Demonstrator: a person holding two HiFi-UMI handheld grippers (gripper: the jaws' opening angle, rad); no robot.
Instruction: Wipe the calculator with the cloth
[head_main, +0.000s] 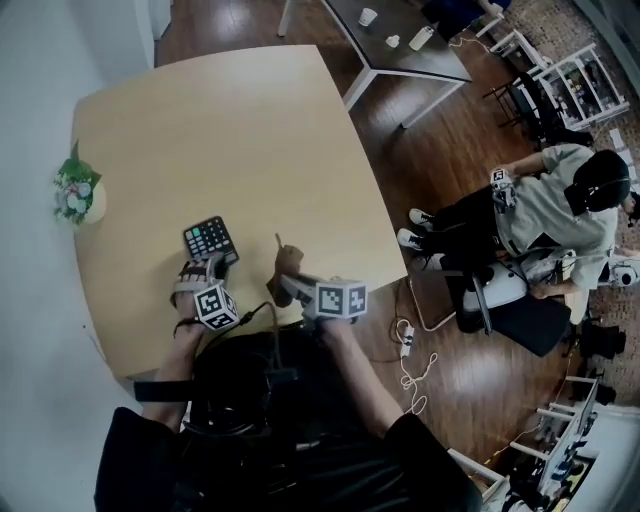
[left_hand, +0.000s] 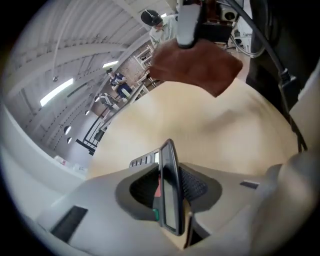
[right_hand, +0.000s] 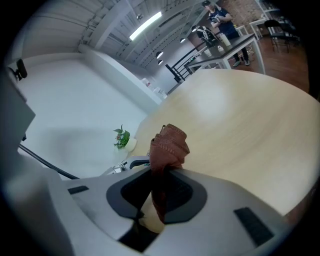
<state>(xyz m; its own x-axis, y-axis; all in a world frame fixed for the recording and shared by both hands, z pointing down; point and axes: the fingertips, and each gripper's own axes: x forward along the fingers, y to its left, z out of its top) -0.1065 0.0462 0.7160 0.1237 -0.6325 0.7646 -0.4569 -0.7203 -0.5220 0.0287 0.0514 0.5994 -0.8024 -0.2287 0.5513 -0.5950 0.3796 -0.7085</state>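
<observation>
Black rectangular calculator with coloured keys (head_main: 211, 240) sits clamped by its near edge between the jaws of the left gripper (head_main: 204, 268), at the near-left part of the pale wooden table (head_main: 250, 120). Just to its right, the right gripper (head_main: 290, 284) is closed on a bunched brown cloth (head_main: 290, 262), which is apart from the calculator. A small potted plant (head_main: 78, 193) stands at the table's left edge

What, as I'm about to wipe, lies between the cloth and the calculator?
Nothing visible. The calculator sits between the left gripper's jaws, the cloth is pinched in the right gripper beside it, and only bare table shows between them.
</observation>
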